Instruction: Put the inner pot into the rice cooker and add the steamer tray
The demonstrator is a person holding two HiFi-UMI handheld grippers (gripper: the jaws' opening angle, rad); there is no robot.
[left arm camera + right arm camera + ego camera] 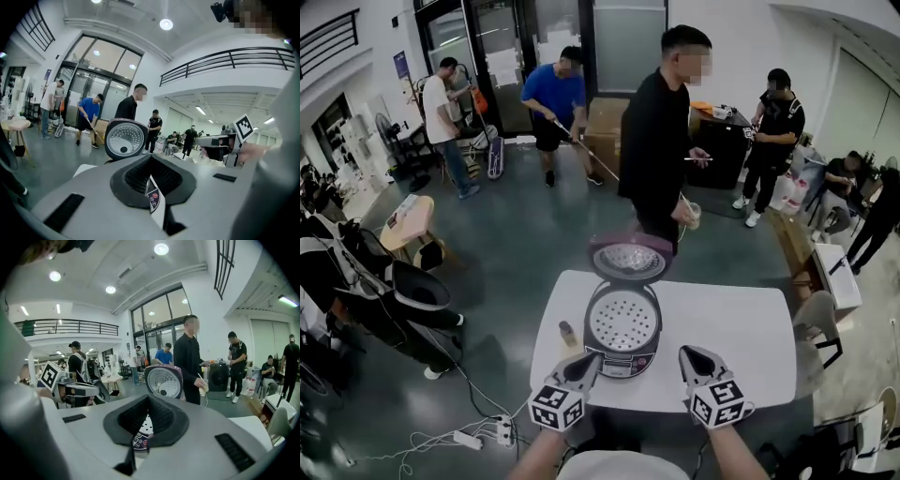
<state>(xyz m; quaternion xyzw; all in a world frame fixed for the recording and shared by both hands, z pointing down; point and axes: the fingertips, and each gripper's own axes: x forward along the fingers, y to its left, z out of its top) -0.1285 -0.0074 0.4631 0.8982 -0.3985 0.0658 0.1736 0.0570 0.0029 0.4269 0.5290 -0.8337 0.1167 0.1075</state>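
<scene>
Left gripper (587, 361) and right gripper (691, 356) are closed and empty; with the steamer tray (622, 321) seated in the rice cooker (622, 362), the task is judged complete.

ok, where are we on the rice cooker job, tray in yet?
Looks essentially done. The perforated steamer tray sits in the rice cooker on the white table. The inner pot can't be seen under it, though it is presumably in place. Nothing is in hand: the left gripper and right gripper sit in front of the cooker, fingers together, empty. Remaining: the lid stands open, if closing is wanted.
</scene>
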